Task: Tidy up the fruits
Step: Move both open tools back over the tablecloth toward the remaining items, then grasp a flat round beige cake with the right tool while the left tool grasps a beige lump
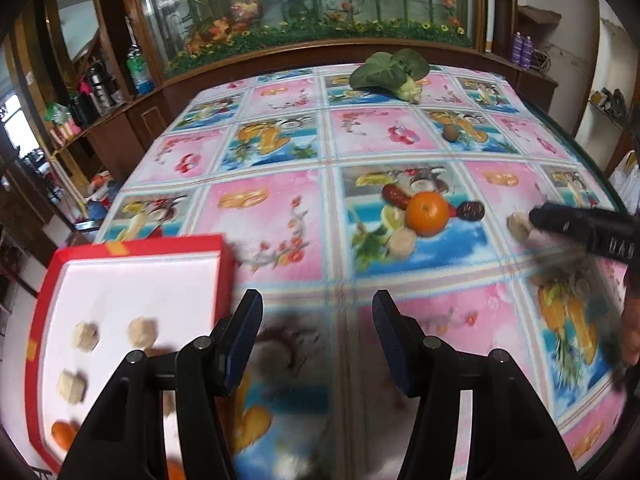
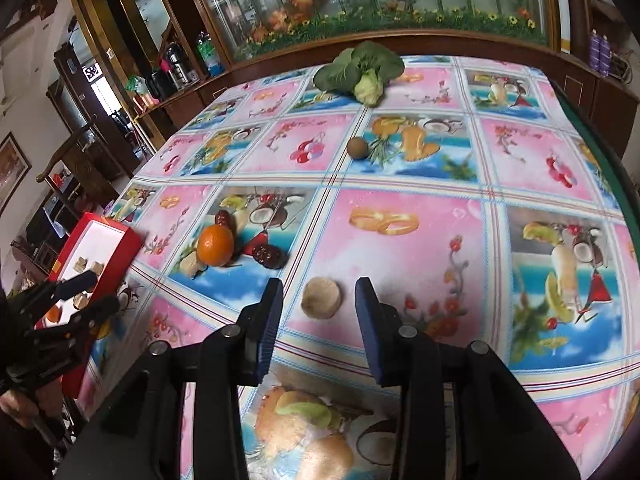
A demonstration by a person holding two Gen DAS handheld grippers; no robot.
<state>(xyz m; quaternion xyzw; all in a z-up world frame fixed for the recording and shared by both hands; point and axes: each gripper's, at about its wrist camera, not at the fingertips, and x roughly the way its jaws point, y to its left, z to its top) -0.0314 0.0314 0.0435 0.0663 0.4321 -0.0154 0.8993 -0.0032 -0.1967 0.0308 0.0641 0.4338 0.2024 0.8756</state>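
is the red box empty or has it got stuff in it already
Not empty. The red box already holds three beige pieces and an orange fruit on its white base.

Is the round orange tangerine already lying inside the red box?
No, the round orange tangerine lies on the patterned tablecloth, apart from the red box.

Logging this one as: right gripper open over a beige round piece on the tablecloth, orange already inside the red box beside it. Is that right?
Not quite. The orange sits on the tablecloth, outside the red box, as the right wrist view shows. The right gripper is indeed open over the beige round piece.
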